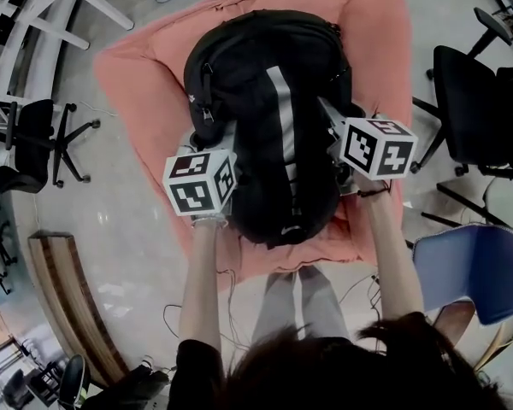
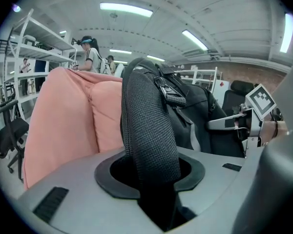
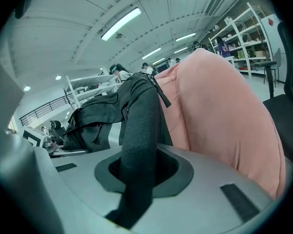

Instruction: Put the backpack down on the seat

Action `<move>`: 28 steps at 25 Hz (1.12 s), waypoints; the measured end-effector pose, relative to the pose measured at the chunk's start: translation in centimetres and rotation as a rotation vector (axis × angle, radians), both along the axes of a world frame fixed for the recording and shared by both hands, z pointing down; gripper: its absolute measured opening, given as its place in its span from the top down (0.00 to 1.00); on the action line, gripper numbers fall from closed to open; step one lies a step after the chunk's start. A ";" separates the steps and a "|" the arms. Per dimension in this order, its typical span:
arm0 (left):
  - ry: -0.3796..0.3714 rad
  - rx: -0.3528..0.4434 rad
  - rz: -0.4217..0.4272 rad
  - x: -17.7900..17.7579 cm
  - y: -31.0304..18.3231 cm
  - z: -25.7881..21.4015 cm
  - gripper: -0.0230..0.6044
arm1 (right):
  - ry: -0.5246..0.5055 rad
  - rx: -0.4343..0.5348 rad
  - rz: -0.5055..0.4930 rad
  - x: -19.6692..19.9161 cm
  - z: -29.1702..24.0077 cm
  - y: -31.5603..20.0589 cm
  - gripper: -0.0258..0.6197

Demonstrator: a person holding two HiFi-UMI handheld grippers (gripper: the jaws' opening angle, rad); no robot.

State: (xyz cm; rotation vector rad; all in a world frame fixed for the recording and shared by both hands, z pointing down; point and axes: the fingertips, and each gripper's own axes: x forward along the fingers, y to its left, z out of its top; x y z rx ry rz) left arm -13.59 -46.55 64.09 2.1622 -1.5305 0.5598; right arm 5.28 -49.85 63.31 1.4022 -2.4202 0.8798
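Observation:
A black backpack [image 1: 269, 118] with a grey stripe sits over the pink cushioned seat [image 1: 145, 75], held at both sides. My left gripper [image 1: 214, 148] is shut on its left shoulder strap [image 2: 149, 130], which runs down between the jaws. My right gripper [image 1: 346, 131] is shut on the other shoulder strap [image 3: 139, 145]. In the left gripper view the backpack body [image 2: 195, 111] lies close against the pink backrest [image 2: 63, 121]. Whether its bottom rests on the cushion I cannot tell.
Black office chairs stand at the right [image 1: 474, 101] and the left [image 1: 34, 143] of the seat. A blue chair [image 1: 474, 267] is close at my right. A wooden board [image 1: 64, 289] lies on the floor at the left. White shelving [image 1: 34, 15] and people [image 2: 90, 52] are farther off.

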 end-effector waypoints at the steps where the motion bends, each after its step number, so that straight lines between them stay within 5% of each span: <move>1: -0.003 0.002 -0.002 0.0 -0.2 0.2 0.74 | 0.001 -0.005 0.005 0.0 0.2 -0.3 0.86; 13: -0.051 -0.008 -0.040 -1.2 -1.5 1.1 0.63 | 0.050 -0.011 0.023 -0.1 0.9 -1.7 0.79; 20: -0.024 -0.038 -0.085 -2.2 -0.4 1.0 0.43 | 0.033 0.006 0.046 0.3 0.1 -1.3 0.63; 28: -0.038 0.039 -0.155 -4.4 2.4 -1.9 0.41 | 0.039 0.063 0.085 1.9 -2.9 0.2 0.60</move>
